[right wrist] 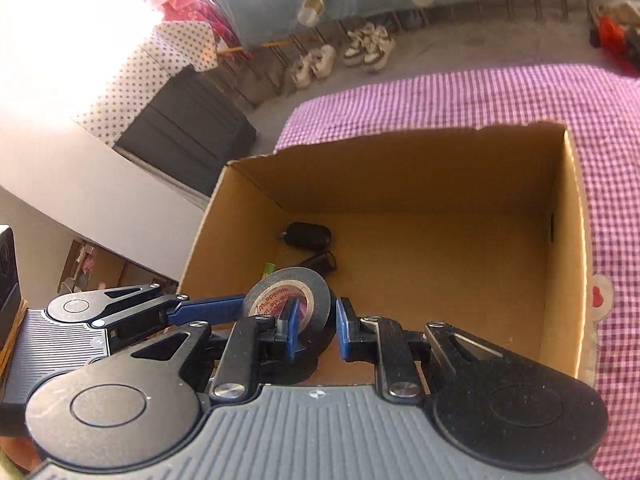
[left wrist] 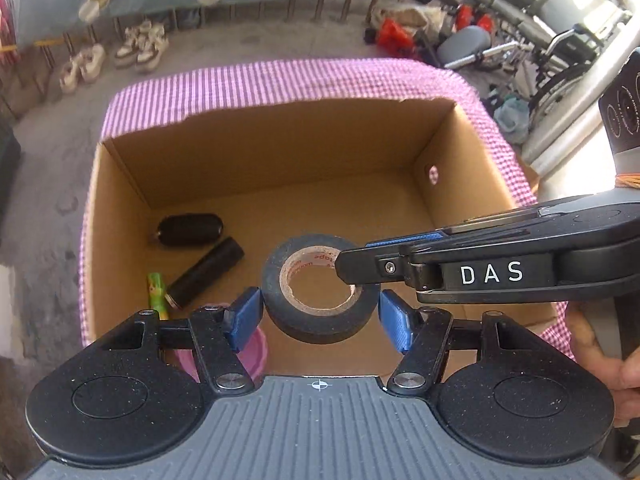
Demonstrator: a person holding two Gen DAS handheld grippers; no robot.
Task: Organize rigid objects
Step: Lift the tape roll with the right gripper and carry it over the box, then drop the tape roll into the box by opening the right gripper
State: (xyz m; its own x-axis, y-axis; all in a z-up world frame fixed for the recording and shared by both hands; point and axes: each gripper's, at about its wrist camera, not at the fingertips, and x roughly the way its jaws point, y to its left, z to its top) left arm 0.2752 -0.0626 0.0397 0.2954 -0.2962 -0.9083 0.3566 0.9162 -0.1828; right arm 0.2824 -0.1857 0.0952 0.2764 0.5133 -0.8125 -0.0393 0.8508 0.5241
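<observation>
A black tape roll (left wrist: 320,300) hangs over the open cardboard box (left wrist: 280,148). My left gripper (left wrist: 320,312) has its blue pads (left wrist: 244,316) on either side of the roll, with a small gap at the right pad. My right gripper (right wrist: 314,330) comes in from the right, one finger inside the roll's core and one outside, pinching its wall (right wrist: 316,308). In the box lie a black oval case (left wrist: 188,229), a black cylinder (left wrist: 208,272) and a small green item (left wrist: 157,292).
The box sits on a purple checked cloth (left wrist: 280,80). A pink round object (left wrist: 248,352) lies under my left gripper. Shoes (left wrist: 140,46) and wheelchairs (left wrist: 552,32) stand on the floor beyond. A dark cabinet (right wrist: 184,128) stands at left in the right wrist view.
</observation>
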